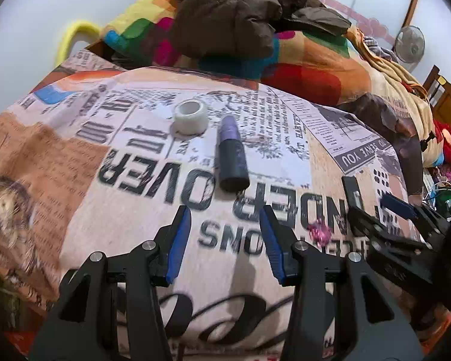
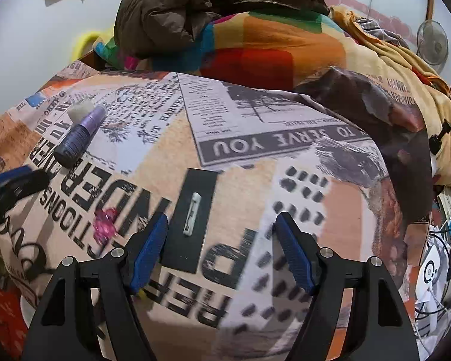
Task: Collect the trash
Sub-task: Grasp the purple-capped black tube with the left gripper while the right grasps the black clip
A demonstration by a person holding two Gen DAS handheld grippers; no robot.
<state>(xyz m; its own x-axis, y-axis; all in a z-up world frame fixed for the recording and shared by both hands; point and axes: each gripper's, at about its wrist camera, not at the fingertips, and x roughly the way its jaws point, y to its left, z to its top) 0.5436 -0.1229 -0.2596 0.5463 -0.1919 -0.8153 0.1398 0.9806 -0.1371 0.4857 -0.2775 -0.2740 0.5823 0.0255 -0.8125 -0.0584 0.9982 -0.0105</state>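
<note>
The purple tube (image 1: 231, 153) lies on the bed (image 1: 75, 156) just beyond the empty, half-open left gripper (image 1: 225, 240), long axis running near-to-far; the right gripper (image 2: 221, 249), open and empty, is farther right.

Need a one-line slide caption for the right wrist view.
Open right gripper above a newsprint-patterned bedsheet, over a small white clip; pink wrapper and purple roll lie to the left.
</note>
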